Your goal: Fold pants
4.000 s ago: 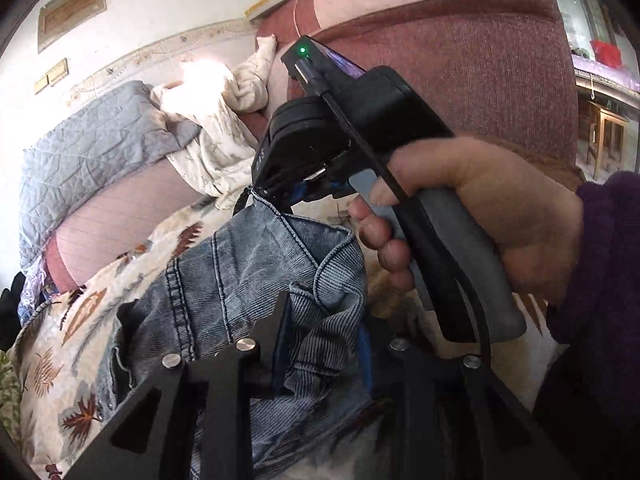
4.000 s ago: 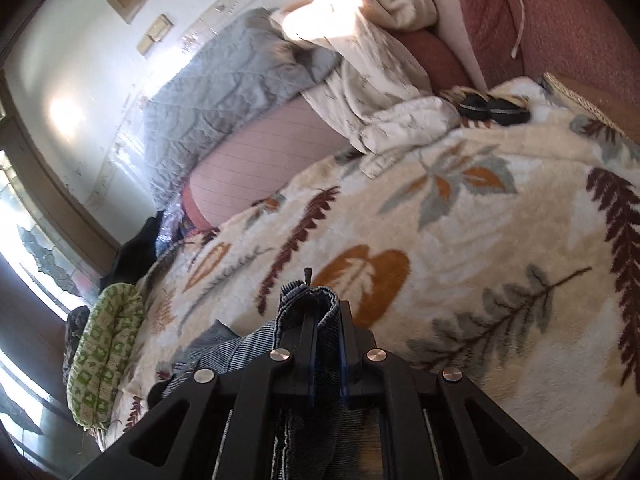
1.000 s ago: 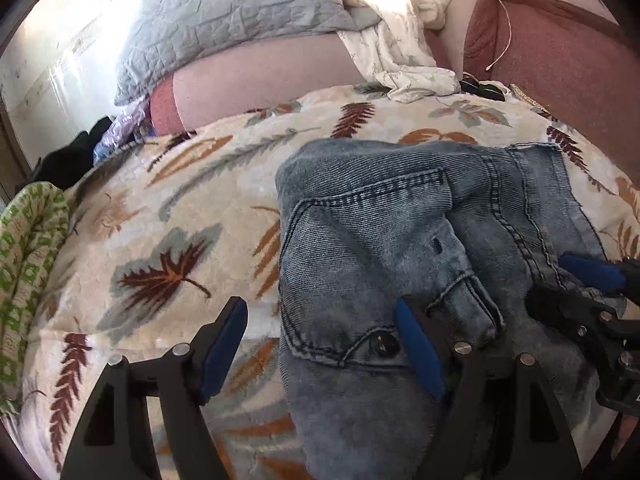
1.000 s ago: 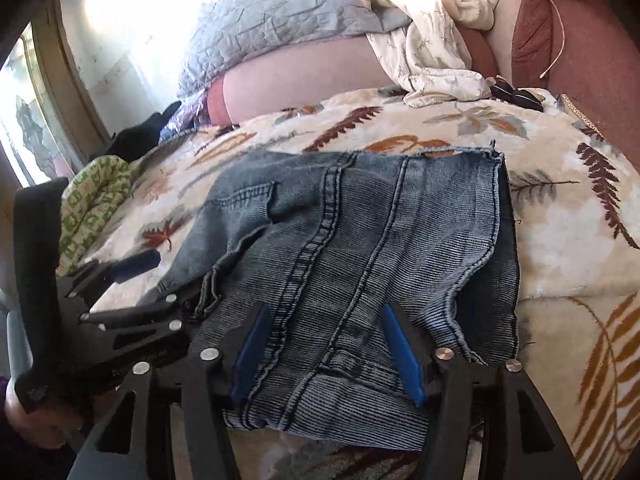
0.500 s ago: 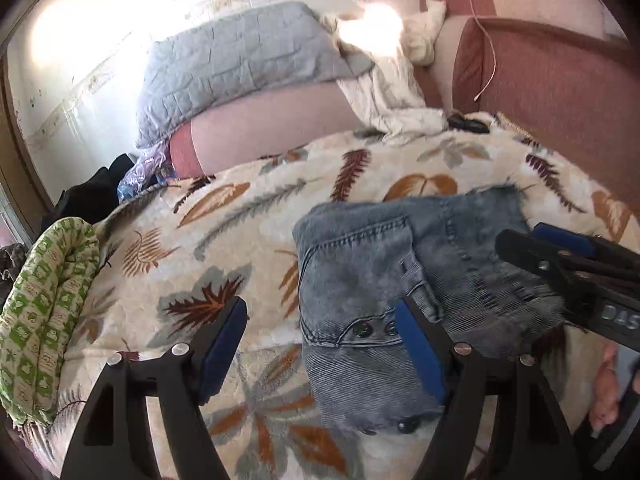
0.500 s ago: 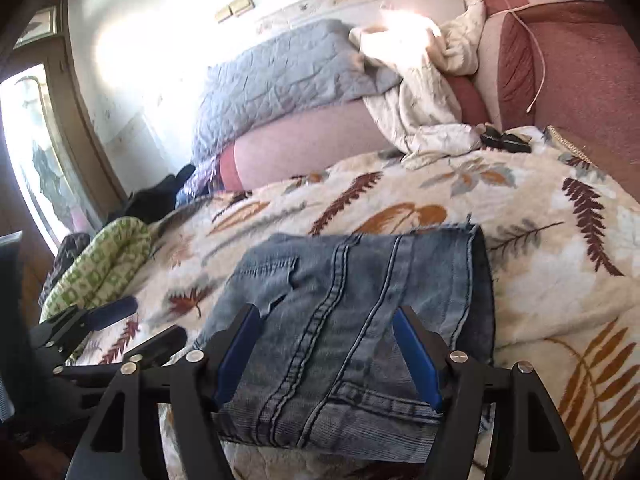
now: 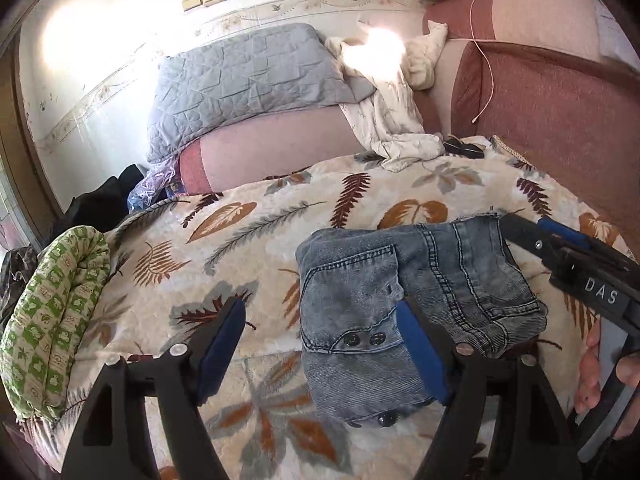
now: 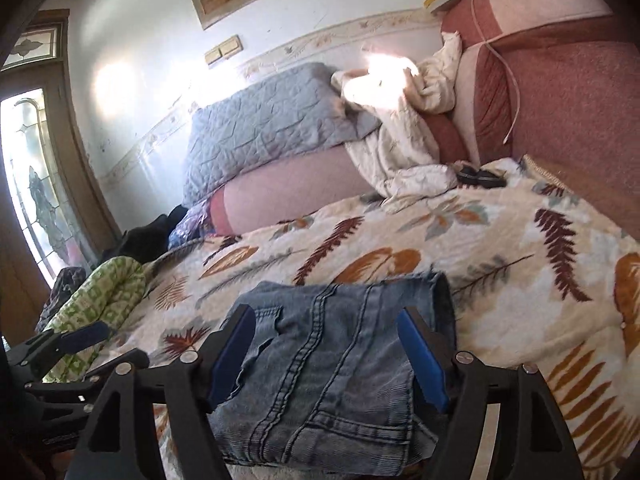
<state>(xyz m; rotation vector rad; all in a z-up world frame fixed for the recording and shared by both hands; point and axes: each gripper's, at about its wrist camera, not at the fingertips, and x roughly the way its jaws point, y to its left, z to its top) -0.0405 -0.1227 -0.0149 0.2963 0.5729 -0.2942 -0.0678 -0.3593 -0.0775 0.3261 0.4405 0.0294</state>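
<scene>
The blue denim pants (image 7: 404,292) lie folded into a compact stack on the leaf-patterned blanket (image 7: 248,232); they also show in the right wrist view (image 8: 332,364). My left gripper (image 7: 320,344) is open and empty, raised above and just left of the stack. My right gripper (image 8: 326,356) is open and empty, above the stack's near edge. The right gripper also shows at the right of the left wrist view (image 7: 560,240), and the left gripper at the left of the right wrist view (image 8: 84,344).
A green patterned cushion (image 7: 48,320) lies at the bed's left edge. A grey quilt (image 7: 248,76), a pink bolster (image 7: 280,148) and a white crumpled cloth (image 7: 392,120) sit at the back. A red headboard (image 7: 560,120) is on the right, with a small dark object (image 7: 464,146) near it.
Both grippers have lifted up and back from the folded pants, which now look smaller and farther away. Four seconds ago both were shut on the denim; both now stand open.
</scene>
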